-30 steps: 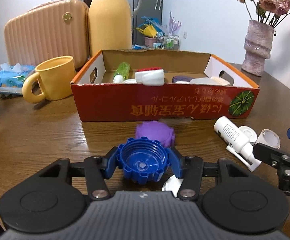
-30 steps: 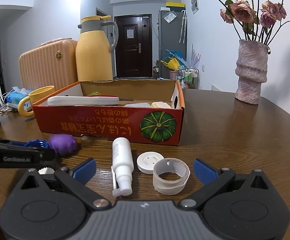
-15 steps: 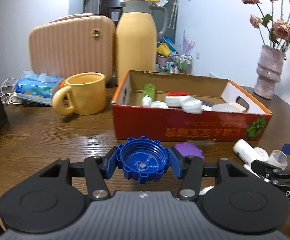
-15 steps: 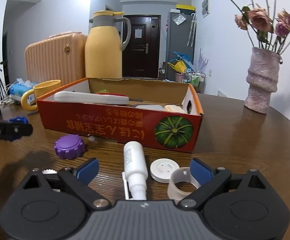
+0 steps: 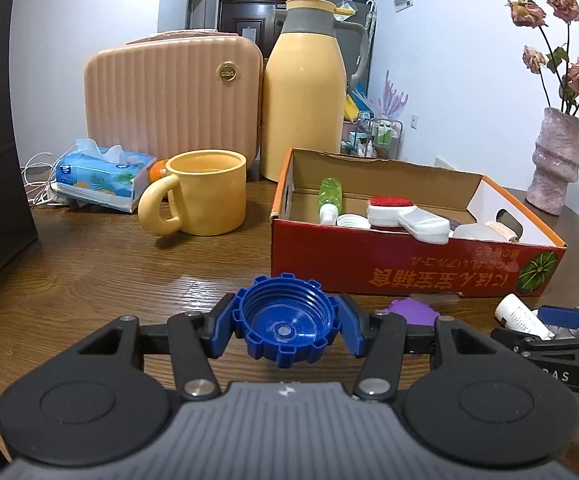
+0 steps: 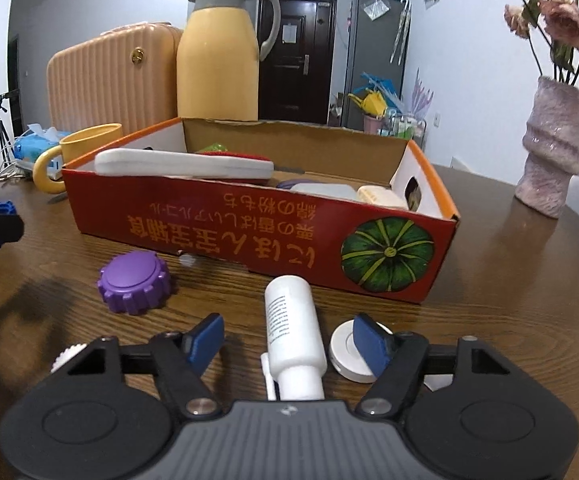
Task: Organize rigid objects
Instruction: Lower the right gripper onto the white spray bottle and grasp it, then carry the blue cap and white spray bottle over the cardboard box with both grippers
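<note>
Gripping a blue cap [image 5: 285,320], the left tool [image 5: 286,326] faces the red box [image 5: 409,268]; the right tool [image 6: 289,344], closing, straddles a white bottle [image 6: 293,332] untouched.

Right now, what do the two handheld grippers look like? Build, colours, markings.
Both match: the left gripper and right gripper have a ribbed grey body, two round black discs, black linkage arms with silver pivot screws, and blue finger pads. In the left wrist view the right gripper's black side shows partial white lettering. No cables or sleeves visible.
</note>
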The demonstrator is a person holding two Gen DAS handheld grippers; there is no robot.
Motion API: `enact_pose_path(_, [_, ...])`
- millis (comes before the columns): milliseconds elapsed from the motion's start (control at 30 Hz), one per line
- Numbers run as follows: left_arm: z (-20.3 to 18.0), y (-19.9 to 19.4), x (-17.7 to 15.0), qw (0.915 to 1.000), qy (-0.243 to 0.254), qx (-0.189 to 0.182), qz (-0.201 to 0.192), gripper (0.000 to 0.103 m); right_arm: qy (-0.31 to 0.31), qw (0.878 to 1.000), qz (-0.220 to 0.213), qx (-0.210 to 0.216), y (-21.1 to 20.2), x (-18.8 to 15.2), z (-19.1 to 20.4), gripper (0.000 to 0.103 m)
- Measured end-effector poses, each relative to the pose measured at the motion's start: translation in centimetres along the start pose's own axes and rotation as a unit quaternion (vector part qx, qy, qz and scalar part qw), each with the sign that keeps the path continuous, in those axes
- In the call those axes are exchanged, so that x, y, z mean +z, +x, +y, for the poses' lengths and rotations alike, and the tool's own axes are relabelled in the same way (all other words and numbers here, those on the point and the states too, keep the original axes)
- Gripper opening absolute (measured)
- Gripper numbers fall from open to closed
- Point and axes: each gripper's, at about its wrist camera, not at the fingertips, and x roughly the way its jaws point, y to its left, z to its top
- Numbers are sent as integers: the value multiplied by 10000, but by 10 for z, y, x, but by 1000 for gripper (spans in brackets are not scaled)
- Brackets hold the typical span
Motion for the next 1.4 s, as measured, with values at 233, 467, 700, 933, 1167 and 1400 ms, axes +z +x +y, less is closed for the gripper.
enact_pose_path(233, [5,-2,1,10000,-20,1,-42,54,-92,10000,-4,27,4,2,5,69])
enact_pose_path(467, [5,-4,1,10000,-18,-17,-85,54,-101,9996,-82,230,-2,1,5,55])
enact_pose_path(700, [5,-6,1,9999,-10,-34,-115,54,-68,9980,104,618,2,0,7,38])
enact_pose_path(933, [5,-7,1,9999,-13,-41,-138,54,-2,9982,95,587,-3,-3,8,28])
enact_pose_path(1167, [4,-11,1,9997,-25,-62,-217,54,138,9981,-132,593,-17,-6,7,27])
enact_pose_path(1400, [4,-19,2,9993,-127,-89,-348,54,340,9962,-428,684,-35,-2,1,27])
